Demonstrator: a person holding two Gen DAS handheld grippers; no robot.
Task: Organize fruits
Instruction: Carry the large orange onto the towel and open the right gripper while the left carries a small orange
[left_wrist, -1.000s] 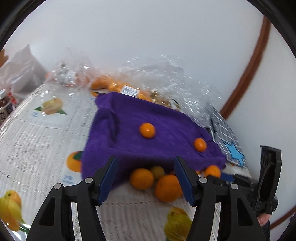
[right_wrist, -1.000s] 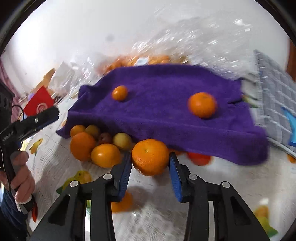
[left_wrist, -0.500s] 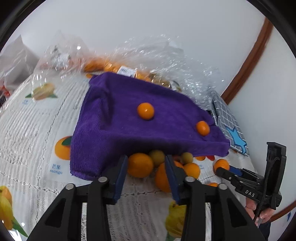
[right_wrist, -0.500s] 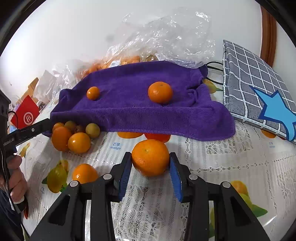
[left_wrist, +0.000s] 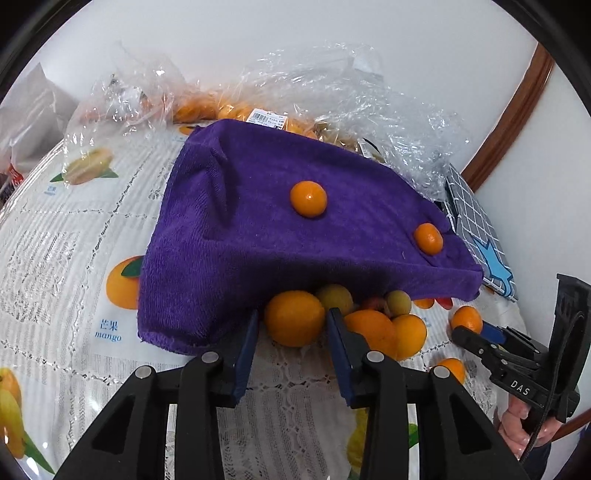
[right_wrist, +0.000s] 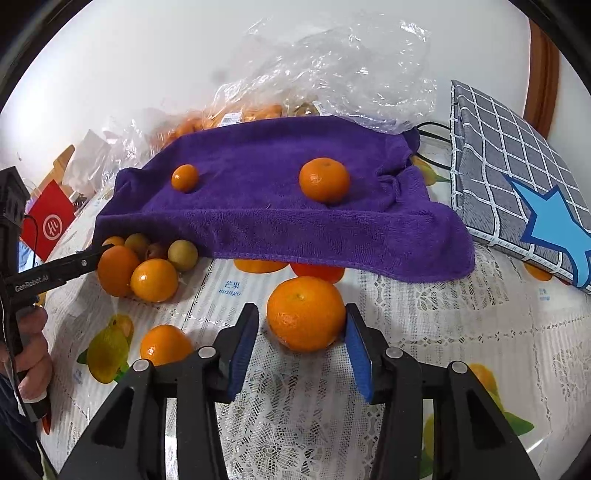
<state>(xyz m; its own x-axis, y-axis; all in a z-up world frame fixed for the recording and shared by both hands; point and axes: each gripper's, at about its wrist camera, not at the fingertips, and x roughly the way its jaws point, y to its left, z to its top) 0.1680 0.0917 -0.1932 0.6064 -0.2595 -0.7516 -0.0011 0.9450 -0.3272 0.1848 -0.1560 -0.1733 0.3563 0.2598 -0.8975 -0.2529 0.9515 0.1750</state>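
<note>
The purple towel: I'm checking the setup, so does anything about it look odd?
Yes. The purple towel is humped up over something hidden, with two oranges, a small one and a larger one, perched on top. More loose fruit lies at its front edge rather than gathered in any container.

The worktop (right_wrist: 461, 332) wears a white lace cloth printed with fruit. On it lie a purple towel (right_wrist: 258, 221), loose oranges (right_wrist: 153, 280), a grey checked cushion (right_wrist: 517, 177) and clear plastic bags (left_wrist: 351, 92).
</note>
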